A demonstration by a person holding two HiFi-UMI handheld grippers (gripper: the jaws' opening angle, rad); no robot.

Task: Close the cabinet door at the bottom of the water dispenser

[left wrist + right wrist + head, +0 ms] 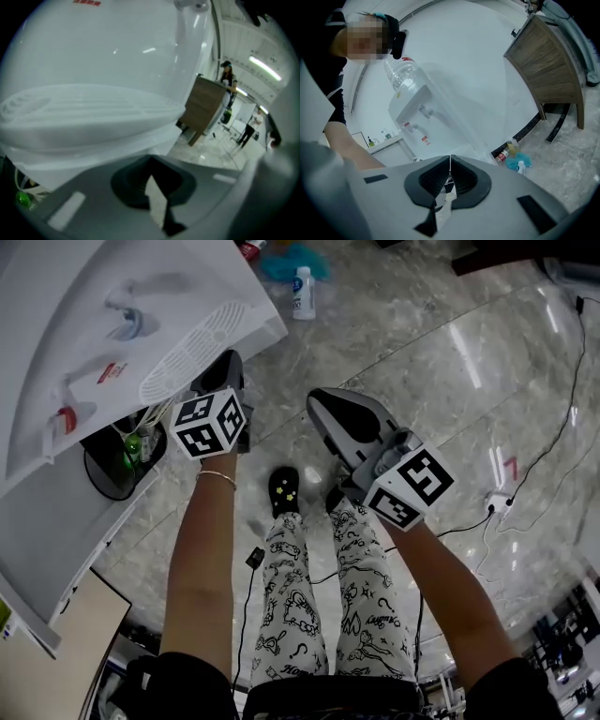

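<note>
The white water dispenser (pixel 103 324) fills the upper left, with its ribbed drip tray (pixel 192 348). Under the tray the bottom cabinet (pixel 117 470) stands open, dark inside, with a green item (pixel 134 444) in it. A white panel (pixel 80 540) juts out below it and looks like the open door. My left gripper (pixel 223 367) is shut and empty, close under the tray (pixel 93 108) beside the opening. My right gripper (pixel 321 404) is shut and empty, in the air over the floor, apart from the dispenser (pixel 419 112).
A small bottle (pixel 302 292) and a blue cloth (pixel 291 261) lie on the marble floor behind the dispenser. Cables (pixel 553 442) run to a plug strip (pixel 497 502) at right. A wooden desk (pixel 548 65) stands further off. Two people (pixel 228 79) stand in the background.
</note>
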